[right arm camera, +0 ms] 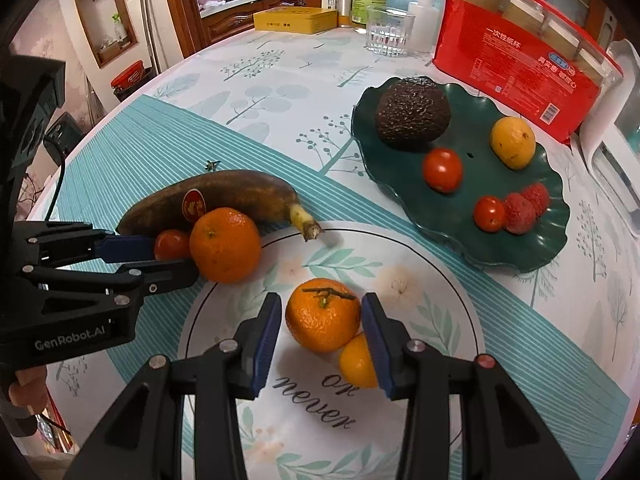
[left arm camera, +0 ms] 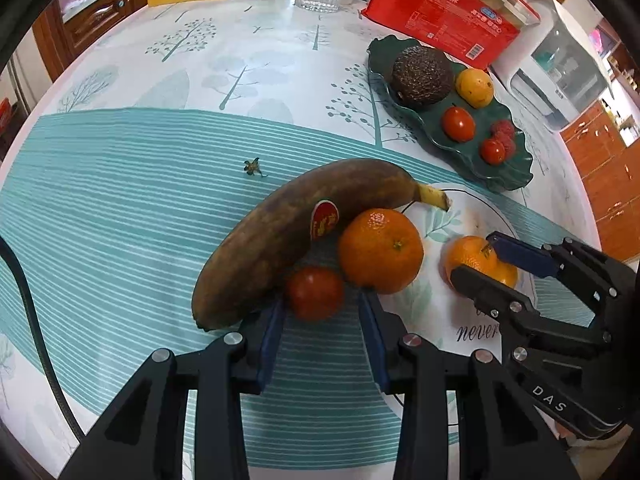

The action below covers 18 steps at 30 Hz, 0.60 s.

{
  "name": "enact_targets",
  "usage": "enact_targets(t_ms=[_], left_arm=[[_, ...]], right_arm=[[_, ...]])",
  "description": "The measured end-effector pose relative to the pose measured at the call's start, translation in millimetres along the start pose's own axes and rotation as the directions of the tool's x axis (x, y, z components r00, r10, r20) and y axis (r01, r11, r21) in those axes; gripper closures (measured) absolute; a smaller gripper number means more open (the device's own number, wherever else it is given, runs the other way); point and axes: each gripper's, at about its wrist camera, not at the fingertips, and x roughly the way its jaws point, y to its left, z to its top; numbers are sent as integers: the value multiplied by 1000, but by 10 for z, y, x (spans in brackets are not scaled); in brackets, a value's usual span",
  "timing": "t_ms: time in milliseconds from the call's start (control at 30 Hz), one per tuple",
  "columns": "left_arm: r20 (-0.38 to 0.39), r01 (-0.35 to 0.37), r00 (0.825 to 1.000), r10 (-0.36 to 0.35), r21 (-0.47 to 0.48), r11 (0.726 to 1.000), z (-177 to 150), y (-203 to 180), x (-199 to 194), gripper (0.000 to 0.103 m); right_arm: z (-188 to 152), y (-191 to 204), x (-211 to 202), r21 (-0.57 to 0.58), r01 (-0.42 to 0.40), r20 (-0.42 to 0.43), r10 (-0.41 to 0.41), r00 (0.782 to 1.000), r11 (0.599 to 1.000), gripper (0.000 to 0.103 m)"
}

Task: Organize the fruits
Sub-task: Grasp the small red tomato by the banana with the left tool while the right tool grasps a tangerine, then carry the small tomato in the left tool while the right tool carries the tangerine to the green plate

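Note:
My left gripper is open, its fingers either side of a red tomato that lies against a brown banana and a large orange. My right gripper is open around a stemmed orange on the white floral mat; a small yellow-orange fruit touches it by the right finger. A dark green leaf plate holds an avocado, a yellow fruit, two tomatoes and red lychees.
A red package, a glass, a bottle and a yellow box stand at the table's far side. A white appliance sits at the right edge. A dried stem bit lies on the cloth.

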Motion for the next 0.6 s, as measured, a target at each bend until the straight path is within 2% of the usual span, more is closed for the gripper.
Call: enact_targets(t_ms=[167, 200, 233, 600], left_arm=[[4, -9, 1000, 9, 45, 999, 19, -42, 14, 67], [7, -5, 1000, 4, 53, 999, 16, -39, 15, 69], [10, -1, 1000, 1, 66, 998, 19, -43, 19, 75], [-1, 22, 1000, -22, 91, 996, -26, -79, -29, 76]], right_arm=[[7, 17, 42, -27, 4, -8, -4, 1000, 1000, 61], [6, 22, 43, -33, 6, -6, -6, 1000, 999, 61], [3, 29, 43, -42, 8, -4, -8, 1000, 999, 62], [-45, 20, -114, -27, -25, 33, 26, 999, 999, 64]])
